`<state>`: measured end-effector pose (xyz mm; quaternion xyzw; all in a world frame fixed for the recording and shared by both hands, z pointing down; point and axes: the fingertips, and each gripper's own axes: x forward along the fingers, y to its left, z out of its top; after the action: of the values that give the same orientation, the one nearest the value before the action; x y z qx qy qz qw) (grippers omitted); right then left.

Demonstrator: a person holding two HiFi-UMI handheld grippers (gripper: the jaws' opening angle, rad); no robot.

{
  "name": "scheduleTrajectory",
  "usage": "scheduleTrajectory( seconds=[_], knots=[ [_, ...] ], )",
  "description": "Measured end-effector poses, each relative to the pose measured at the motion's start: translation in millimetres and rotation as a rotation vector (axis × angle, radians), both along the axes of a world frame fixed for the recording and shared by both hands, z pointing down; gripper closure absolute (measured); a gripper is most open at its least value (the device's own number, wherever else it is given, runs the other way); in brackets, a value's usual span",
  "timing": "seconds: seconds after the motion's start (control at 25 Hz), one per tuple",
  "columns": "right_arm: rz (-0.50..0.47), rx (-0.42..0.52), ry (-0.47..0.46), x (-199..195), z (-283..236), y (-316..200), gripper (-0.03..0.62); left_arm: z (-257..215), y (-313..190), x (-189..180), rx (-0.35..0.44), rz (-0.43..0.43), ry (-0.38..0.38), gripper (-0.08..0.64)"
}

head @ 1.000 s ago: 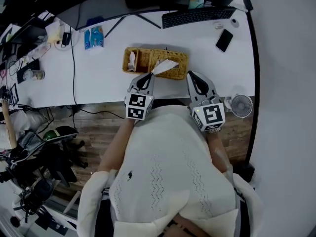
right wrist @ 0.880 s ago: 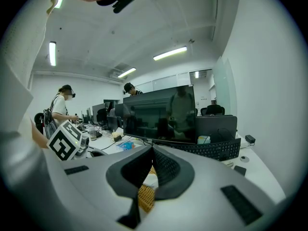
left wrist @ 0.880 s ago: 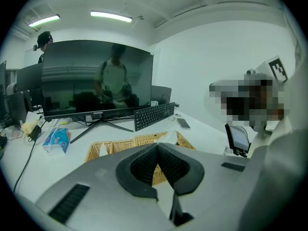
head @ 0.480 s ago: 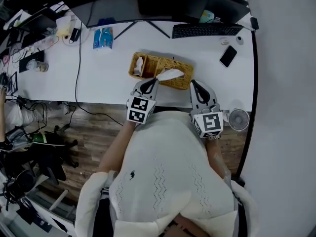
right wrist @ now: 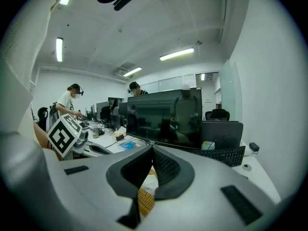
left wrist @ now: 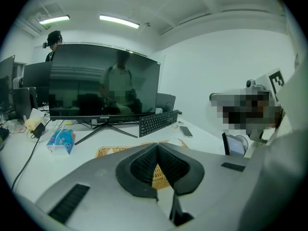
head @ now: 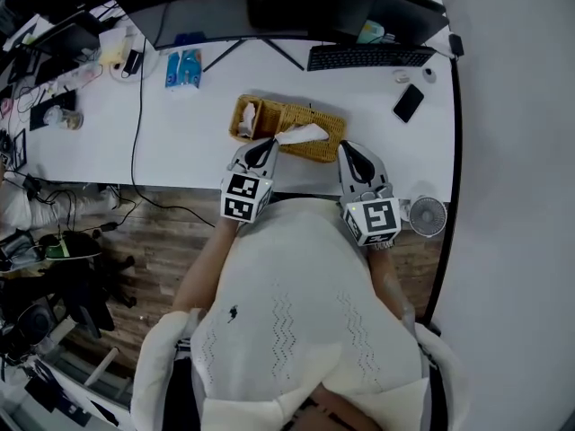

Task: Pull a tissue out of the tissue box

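A wicker tissue box [head: 321, 120] stands on the white tabletop [head: 198, 142], close to the near edge. One white tissue [head: 301, 135] comes out of it and lies over the front part of the box, tilted toward the person's left side.

The left gripper [head: 267, 144] is at the near left corner of the box, and its tips are just beside the end of the tissue. In the left gripper view its jaws [left wrist: 156, 147] are clenched tip to tip, with no tissue visible between them; only wicker shows through the gap below the tips.

The right gripper [head: 346, 148] is at the near right corner of the box. Its jaws [right wrist: 151, 149] are also pressed together at the tips and hold nothing.

Farther back on the tabletop are a black keyboard [head: 370, 57], a phone [head: 407, 103] and a blue tissue pack [head: 182, 68].
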<state>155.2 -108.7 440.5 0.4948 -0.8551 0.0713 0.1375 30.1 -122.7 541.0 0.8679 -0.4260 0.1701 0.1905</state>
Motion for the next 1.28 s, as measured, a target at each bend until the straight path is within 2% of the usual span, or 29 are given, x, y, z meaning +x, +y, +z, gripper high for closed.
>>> scheduleTrajectory(
  seconds=[0.4, 1.0, 1.28],
  knots=[
    [0.021, 0.002, 0.0, 6.8, -2.4, -0.1, 0.591, -13.6, 0.4, -12.2, 0.024, -0.043, 0.023, 0.548],
    [-0.004, 0.017, -0.007, 3.1, -9.0, -0.3, 0.591, -51.3, -6.6, -26.5, 0.098, -0.098, 0.062, 0.548],
    [0.018, -0.013, -0.109, 10.1, -10.0, -1.6, 0.591, -79.1, -7.7, -24.8, 0.161, -0.106, 0.099, 0.548]
  ],
)
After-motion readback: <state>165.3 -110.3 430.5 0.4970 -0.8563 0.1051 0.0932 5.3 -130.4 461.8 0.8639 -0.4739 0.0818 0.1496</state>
